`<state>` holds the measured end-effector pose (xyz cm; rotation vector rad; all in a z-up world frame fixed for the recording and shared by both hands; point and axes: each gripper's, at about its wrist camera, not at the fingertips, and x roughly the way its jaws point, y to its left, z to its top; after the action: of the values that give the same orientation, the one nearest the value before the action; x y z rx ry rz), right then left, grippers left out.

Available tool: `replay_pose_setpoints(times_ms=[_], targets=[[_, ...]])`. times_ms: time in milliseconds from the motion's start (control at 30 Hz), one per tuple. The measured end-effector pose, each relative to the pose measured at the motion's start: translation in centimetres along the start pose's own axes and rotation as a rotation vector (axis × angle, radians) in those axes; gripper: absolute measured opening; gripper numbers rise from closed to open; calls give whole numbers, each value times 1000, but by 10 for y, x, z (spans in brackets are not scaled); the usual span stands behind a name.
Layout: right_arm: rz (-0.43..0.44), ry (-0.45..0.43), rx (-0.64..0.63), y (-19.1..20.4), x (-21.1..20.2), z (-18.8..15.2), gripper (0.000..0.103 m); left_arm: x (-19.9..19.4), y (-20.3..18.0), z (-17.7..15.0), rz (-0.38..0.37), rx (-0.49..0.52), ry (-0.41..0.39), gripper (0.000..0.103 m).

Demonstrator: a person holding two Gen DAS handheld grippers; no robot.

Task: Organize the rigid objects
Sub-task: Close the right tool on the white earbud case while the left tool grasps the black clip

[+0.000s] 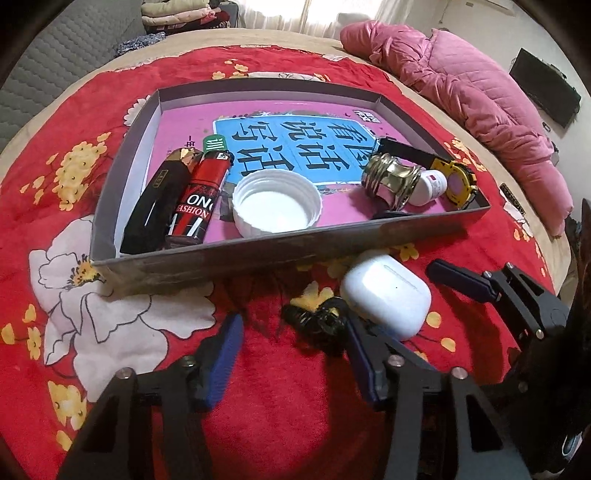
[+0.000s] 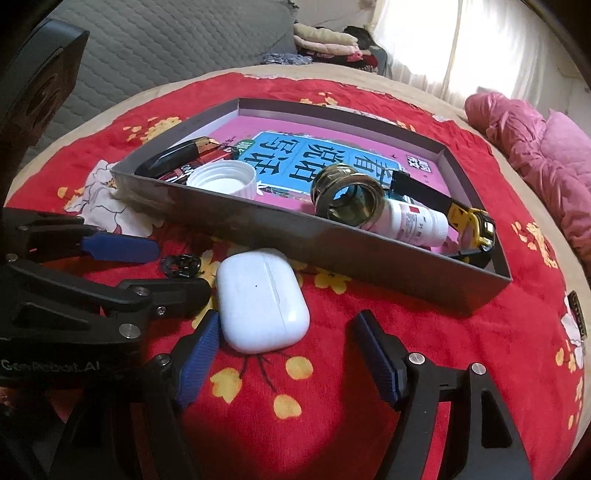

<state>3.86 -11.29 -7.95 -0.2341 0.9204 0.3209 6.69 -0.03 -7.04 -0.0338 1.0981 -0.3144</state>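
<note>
A shallow grey box (image 1: 258, 251) on the red floral bedspread holds a black lighter (image 1: 155, 210), a red lighter (image 1: 201, 195), a white cap (image 1: 277, 208), a brass fitting (image 1: 391, 177), a white bottle (image 2: 410, 221) and a yellow tape measure (image 1: 460, 181). In front of it lie a small black clip (image 1: 317, 321) and a white earbud case (image 2: 262, 299). My left gripper (image 1: 291, 321) is open around the clip, which lies against its right pad (image 1: 360, 354). My right gripper (image 2: 289, 316) is open, the case's near end just between its fingertips.
A pink book (image 1: 295, 136) lines the box floor. A pink quilted coat (image 1: 480, 110) lies at the bed's right edge, folded clothes (image 1: 184, 14) at the back. The two grippers stand close side by side, one finger of the right gripper (image 1: 458, 282) showing in the left wrist view.
</note>
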Motion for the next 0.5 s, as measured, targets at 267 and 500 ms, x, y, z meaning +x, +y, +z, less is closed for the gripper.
replay_pose_setpoints(times_ms=[267, 500], targets=[[23, -25, -33, 3, 8, 7, 75, -1, 11, 0, -59, -51, -7, 35], [68, -30, -83, 13, 4, 8, 46, -5, 18, -1, -99, -81, -26, 35]])
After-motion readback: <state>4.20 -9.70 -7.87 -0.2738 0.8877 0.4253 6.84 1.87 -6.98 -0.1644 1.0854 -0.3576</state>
